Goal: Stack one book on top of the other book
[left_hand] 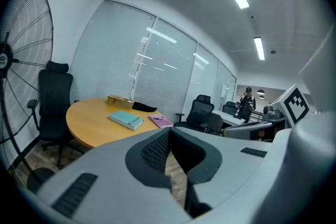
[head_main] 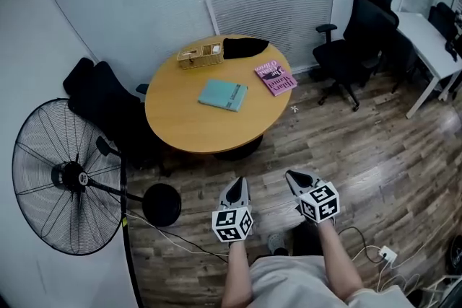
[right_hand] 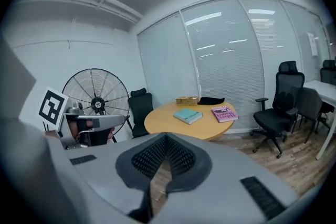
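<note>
Two books lie apart on the round wooden table (head_main: 180, 128): a teal book (head_main: 223, 95) near the middle and a pink book (head_main: 275, 77) at its right edge. Both grippers hang over the wooden floor, well short of the table. My left gripper (head_main: 237, 185) and right gripper (head_main: 294, 176) point toward the table, each with its jaws together and nothing between them. The left gripper view has the teal book (left_hand: 126, 119) and pink book (left_hand: 160, 121) far beyond its shut jaws (left_hand: 169, 131). In the right gripper view the teal book (right_hand: 188, 115) and pink book (right_hand: 224, 113) also lie far beyond the jaws (right_hand: 166, 137).
A wicker basket (head_main: 200, 55) and a black cloth (head_main: 244, 47) sit at the table's far edge. A large standing fan (head_main: 61, 177) is on the left beside a black chair (head_main: 108, 108). Another office chair (head_main: 361, 40) and a white desk (head_main: 433, 47) stand at the right. Cables lie on the floor.
</note>
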`<action>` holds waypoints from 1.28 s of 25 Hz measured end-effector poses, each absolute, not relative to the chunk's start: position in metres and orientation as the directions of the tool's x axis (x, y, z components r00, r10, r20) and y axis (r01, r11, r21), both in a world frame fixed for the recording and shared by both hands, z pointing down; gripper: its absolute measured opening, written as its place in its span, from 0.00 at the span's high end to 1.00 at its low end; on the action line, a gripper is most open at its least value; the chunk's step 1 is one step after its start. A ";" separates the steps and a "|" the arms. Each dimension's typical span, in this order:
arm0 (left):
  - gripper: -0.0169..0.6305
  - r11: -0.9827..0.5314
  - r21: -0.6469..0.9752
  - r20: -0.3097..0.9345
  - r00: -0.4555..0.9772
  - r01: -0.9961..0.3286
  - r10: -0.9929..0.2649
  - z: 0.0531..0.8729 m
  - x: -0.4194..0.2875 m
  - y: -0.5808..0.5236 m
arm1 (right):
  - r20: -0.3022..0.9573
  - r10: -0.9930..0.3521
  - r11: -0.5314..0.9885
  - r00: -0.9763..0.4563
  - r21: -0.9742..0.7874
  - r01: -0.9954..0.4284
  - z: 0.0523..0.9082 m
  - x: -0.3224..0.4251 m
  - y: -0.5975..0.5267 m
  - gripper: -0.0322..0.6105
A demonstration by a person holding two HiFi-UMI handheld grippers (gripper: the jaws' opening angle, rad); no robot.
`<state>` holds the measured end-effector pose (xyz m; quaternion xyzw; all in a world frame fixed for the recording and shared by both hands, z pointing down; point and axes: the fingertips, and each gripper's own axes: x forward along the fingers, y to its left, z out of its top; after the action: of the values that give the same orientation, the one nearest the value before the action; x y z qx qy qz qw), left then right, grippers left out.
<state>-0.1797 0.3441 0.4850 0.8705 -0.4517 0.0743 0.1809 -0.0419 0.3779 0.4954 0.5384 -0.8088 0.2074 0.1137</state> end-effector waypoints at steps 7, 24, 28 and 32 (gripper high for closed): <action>0.93 -0.524 0.237 0.296 0.574 -0.818 -0.763 0.485 -0.183 0.336 | 0.414 -0.829 0.315 -0.377 -0.211 -0.925 0.500 -0.029 0.365 0.92; 0.93 -0.509 0.207 0.319 0.549 -0.836 -0.772 0.487 -0.177 0.212 | 0.415 -0.815 0.336 -0.405 -0.232 -0.913 0.514 -0.022 0.225 0.92; 0.93 -0.494 0.221 0.333 0.541 -0.841 -0.772 0.489 -0.162 0.177 | 0.427 -0.816 0.311 -0.390 -0.246 -0.918 0.517 0.003 0.190 0.92; 0.93 -0.484 0.219 0.347 0.532 -0.847 -0.773 0.489 -0.143 0.142 | 0.428 -0.822 0.288 -0.375 -0.256 -0.923 0.517 0.030 0.155 0.92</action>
<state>-0.1432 0.1419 0.4887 0.8555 -0.4733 0.1011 0.1841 0.0301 0.1555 0.5169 0.5486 -0.7953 0.2346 0.1072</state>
